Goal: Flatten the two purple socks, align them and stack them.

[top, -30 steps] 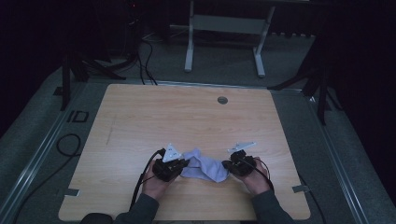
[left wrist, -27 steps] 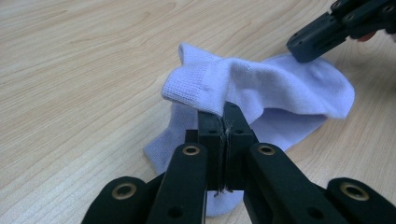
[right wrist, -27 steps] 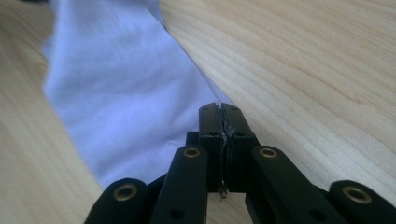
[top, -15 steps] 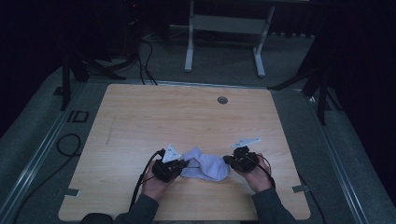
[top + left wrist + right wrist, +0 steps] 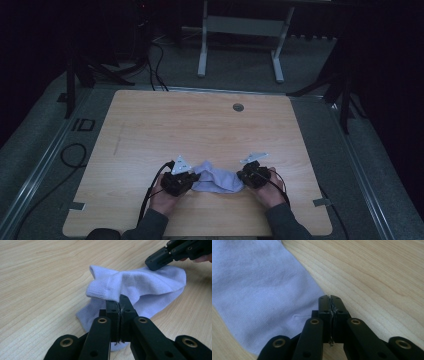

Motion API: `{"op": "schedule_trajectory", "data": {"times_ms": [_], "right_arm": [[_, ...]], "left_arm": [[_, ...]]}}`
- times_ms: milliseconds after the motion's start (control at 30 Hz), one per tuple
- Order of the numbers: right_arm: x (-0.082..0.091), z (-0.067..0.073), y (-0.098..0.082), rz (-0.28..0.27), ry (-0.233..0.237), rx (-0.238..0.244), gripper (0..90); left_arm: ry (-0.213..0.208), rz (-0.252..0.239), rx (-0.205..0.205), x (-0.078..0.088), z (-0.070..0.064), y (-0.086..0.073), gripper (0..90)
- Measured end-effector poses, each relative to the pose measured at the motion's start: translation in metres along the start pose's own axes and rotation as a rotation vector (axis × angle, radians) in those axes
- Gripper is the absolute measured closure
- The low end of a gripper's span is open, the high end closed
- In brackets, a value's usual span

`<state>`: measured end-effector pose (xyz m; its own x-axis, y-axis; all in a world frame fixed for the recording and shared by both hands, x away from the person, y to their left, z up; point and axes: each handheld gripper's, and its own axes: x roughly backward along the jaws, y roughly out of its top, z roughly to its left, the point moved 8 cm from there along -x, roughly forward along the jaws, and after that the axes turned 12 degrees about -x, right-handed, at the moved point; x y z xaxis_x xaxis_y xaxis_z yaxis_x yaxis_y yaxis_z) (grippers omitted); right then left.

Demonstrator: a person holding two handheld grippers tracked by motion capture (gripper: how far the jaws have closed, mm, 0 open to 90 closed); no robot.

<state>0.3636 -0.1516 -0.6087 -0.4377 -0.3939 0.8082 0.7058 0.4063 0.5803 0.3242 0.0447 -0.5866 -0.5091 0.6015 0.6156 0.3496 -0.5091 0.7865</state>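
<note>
Little has shifted since a second ago: the right tongs [image 5: 248, 174] edged slightly. Both they and the left tongs [image 5: 119, 305] are clamped on opposite ends of the pale sock [image 5: 218, 179], spreading it flat near the tabletop [image 5: 200, 125] front edge.

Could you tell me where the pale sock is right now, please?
In the high view, the sock lies on the table's near edge, between the left gripper and the right gripper.
</note>
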Motion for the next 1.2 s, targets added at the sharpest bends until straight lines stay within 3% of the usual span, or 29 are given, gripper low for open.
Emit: {"op": "schedule_trajectory", "data": {"times_ms": [300,500,767,867,967,1067,1200], "right_arm": [[-0.001,0.005,-0.002,-0.024,-0.076,0.063,88.0],[-0.001,0.004,-0.003,-0.045,-0.080,0.057,88.1],[-0.001,0.005,-0.005,-0.066,-0.092,0.053,88.2],[0.000,0.005,-0.006,-0.074,-0.095,0.054,88.2],[0.000,0.006,-0.006,-0.081,-0.104,0.053,88.1],[-0.001,0.006,-0.006,-0.087,-0.110,0.057,88.1],[0.000,0.006,-0.007,-0.093,-0.107,0.049,87.4]], "left_arm": [[-0.019,0.028,0.004,0.003,0.000,-0.008,88.2],[-0.035,0.076,0.017,0.005,0.002,-0.019,88.3],[-0.019,0.153,0.009,0.002,0.004,-0.030,88.0],[-0.009,0.151,0.019,0.003,0.007,-0.030,86.1],[0.059,0.145,0.024,0.009,0.015,-0.028,77.8],[0.091,0.098,0.012,0.014,0.018,-0.020,72.7],[0.066,0.060,-0.038,0.009,0.007,-0.008,71.5]]}}
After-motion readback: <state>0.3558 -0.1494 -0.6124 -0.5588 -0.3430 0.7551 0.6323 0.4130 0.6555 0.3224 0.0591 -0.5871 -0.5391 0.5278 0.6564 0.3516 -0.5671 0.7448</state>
